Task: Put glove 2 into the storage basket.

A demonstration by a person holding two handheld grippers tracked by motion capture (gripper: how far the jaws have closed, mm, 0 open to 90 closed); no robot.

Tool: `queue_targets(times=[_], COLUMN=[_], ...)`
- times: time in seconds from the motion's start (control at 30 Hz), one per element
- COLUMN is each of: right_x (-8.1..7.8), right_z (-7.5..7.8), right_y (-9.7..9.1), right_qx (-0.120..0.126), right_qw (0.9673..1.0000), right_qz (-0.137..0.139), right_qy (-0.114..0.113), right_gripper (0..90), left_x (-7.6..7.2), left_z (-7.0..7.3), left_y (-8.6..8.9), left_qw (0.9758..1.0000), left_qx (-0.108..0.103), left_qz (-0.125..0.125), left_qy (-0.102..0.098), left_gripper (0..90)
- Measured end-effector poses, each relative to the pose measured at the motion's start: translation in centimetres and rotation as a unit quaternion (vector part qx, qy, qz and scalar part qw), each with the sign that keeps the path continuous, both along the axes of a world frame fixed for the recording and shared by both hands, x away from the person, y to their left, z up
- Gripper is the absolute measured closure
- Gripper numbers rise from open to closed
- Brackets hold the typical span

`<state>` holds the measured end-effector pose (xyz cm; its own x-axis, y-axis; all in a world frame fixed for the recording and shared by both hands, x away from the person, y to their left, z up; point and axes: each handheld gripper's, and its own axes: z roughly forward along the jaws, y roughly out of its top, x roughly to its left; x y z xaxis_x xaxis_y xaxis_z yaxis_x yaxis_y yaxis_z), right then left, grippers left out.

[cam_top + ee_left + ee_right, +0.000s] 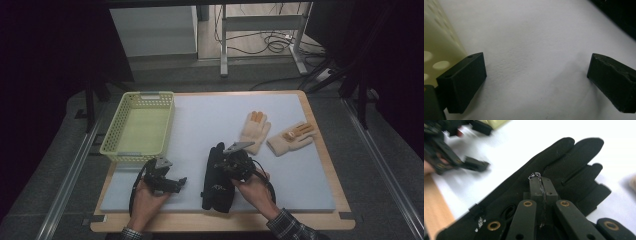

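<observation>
The right gripper (541,181) is clenched on a pinch of fabric at the palm of the black glove (564,165), which lies near the mat's front edge. Soft, light and limp, it should drape when lifted. The left gripper (536,80) stands released over bare mat. The yellow-green basket (112,145) looks empty.

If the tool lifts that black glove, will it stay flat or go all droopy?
Probably droopy: the black fabric glove lies limp and flat on the white foam mat, so its fingers would likely dangle. It looks thin, so probably light. The right tool is shut, pinching a small fold of it, so it might slip free.
</observation>
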<state>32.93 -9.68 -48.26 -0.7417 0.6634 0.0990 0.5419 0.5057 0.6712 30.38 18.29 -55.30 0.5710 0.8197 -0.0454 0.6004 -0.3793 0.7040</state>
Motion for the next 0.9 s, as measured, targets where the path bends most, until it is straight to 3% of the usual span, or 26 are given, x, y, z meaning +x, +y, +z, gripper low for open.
queue_targets(times=[0.07,0.17,0.27,0.43,0.63,0.77,0.9], right_x=[0.2,0.4,0.4,-0.1,-1.6,-2.5,-3.8], right_z=[-0.7,-0.8,-0.5,-0.8,-2.3,-3.1,-4.2], right_y=[-0.4,-1.2,-2.8,-5.6,-7.2,-7.4,-7.1], right_qx=[0.005,0.002,0.010,0.022,0.017,0.015,0.024], right_qw=[0.9999,0.9993,0.9986,0.9978,0.9963,0.9954,0.9941], right_qz=[0.013,0.028,0.031,0.044,0.073,0.086,0.104], right_qy=[0.001,-0.024,-0.041,-0.046,-0.043,-0.039,-0.019], right_gripper=[80.5,64.7,61.6,70.7,87.5,88.5,88.6], left_x=[0.0,0.0,0.0,0.0,-0.2,-0.6,-0.8], left_z=[0.0,0.0,0.0,0.0,0.2,0.3,0.2], left_y=[0.0,0.0,0.0,0.1,0.2,0.8,2.6], left_qw=[1.0000,1.0000,1.0000,1.0000,1.0000,0.9998,0.9992], left_qx=[0.000,0.000,0.000,0.002,0.004,0.011,0.015], left_qz=[0.000,0.000,0.000,-0.002,-0.001,0.010,0.035], left_qy=[0.000,0.000,0.000,0.003,0.005,0.012,0.010], left_gripper=[2.6,2.7,2.6,2.6,3.5,2.7,1.2])
